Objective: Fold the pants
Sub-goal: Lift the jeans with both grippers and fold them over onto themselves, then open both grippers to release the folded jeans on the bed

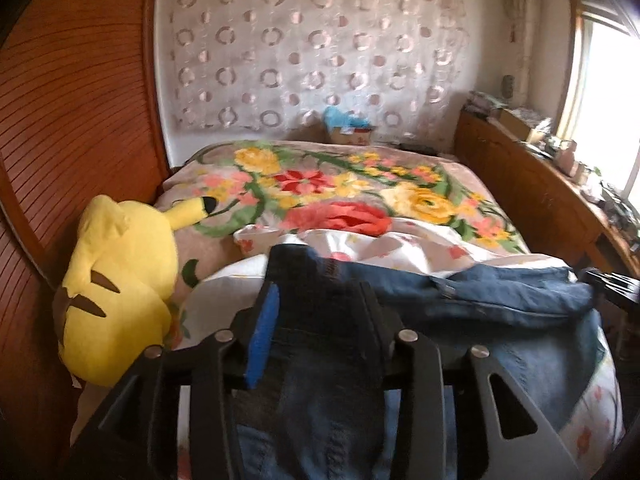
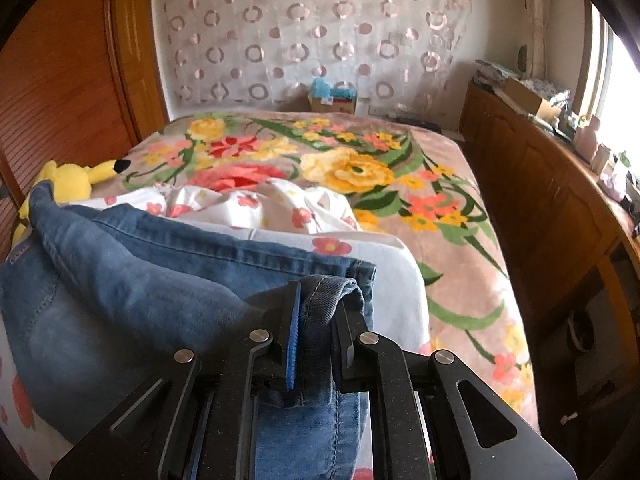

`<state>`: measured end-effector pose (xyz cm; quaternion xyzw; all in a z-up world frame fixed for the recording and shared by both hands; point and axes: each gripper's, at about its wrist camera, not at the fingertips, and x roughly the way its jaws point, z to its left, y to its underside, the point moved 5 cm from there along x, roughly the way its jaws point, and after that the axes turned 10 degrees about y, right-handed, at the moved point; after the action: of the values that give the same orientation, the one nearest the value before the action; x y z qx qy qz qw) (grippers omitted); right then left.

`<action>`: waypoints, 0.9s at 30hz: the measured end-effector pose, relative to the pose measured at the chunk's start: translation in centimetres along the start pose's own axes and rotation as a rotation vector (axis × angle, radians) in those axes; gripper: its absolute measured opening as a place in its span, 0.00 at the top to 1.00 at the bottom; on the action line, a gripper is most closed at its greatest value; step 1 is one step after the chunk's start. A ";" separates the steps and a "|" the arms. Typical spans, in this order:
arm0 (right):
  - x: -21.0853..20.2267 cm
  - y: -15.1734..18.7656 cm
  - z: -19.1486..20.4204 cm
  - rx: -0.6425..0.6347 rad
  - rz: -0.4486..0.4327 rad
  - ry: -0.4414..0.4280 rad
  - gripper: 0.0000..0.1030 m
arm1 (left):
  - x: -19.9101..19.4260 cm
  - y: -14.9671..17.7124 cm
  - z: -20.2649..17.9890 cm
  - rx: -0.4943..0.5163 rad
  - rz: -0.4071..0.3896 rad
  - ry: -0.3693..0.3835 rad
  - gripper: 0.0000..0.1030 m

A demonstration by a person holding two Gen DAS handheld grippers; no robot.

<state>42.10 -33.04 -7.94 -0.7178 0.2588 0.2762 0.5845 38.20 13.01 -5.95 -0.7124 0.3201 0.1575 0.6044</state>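
Blue denim pants lie over a white flowered pillow at the near end of the bed. My left gripper is shut on a fold of the pants between its blue-padded finger and the black finger, with denim hanging below. My right gripper is shut on a hemmed edge of the pants, which spread to the left of it. The tip of the right gripper shows at the right edge of the left wrist view.
A yellow plush toy lies on the left beside the wooden closet doors. A floral blanket covers the bed. A wooden cabinet with clutter runs along the right, under a window. A cardboard box stands by the curtain.
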 end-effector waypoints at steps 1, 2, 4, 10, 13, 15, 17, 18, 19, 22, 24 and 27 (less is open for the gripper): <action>-0.1 0.1 -0.1 0.005 0.001 -0.003 0.90 | -0.1 0.1 -0.3 0.006 0.004 0.010 0.61; -0.4 0.1 -0.2 0.010 0.001 -0.007 0.88 | -0.2 0.7 -1.0 0.016 0.011 0.020 0.61; -1.0 0.0 -0.4 0.014 -0.001 -0.011 0.84 | -0.1 1.2 -1.7 0.028 0.020 0.029 0.61; -3.5 -0.2 -0.7 0.005 -0.044 0.037 0.34 | 1.7 4.2 -4.7 0.053 0.062 0.092 0.61; -4.5 -0.2 -0.9 0.018 -0.048 0.028 0.34 | 2.7 5.7 -6.3 0.073 0.085 0.125 0.61; -5.1 -0.2 -0.3 -0.003 -0.055 0.009 0.34 | 3.1 6.3 -7.1 0.091 0.097 0.142 0.61; -5.3 0.1 0.7 -0.027 -0.054 -0.008 0.34 | 3.6 7.0 -7.9 0.117 0.109 0.143 0.61; -5.3 0.2 1.3 -0.037 -0.049 -0.019 0.34 | 3.9 7.3 -8.1 0.129 0.117 0.139 0.61; -5.1 0.3 2.0 -0.047 -0.042 -0.031 0.34 | 4.0 7.3 -8.2 0.136 0.121 0.140 0.61; -4.2 0.7 4.0 -0.084 -0.024 -0.057 0.34 | 4.7 7.8 -8.4 0.144 0.146 0.157 0.61; -3.3 1.0 5.1 -0.104 -0.007 -0.067 0.34 | 5.0 8.2 -8.3 0.155 0.155 0.158 0.60; -1.8 1.4 6.2 -0.124 0.026 -0.076 0.34 | 5.4 8.4 -8.2 0.154 0.161 0.156 0.58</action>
<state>39.27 -27.15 -8.72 -0.7382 0.2281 0.3262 0.5447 35.49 3.17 -13.79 -0.6457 0.4335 0.1247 0.6161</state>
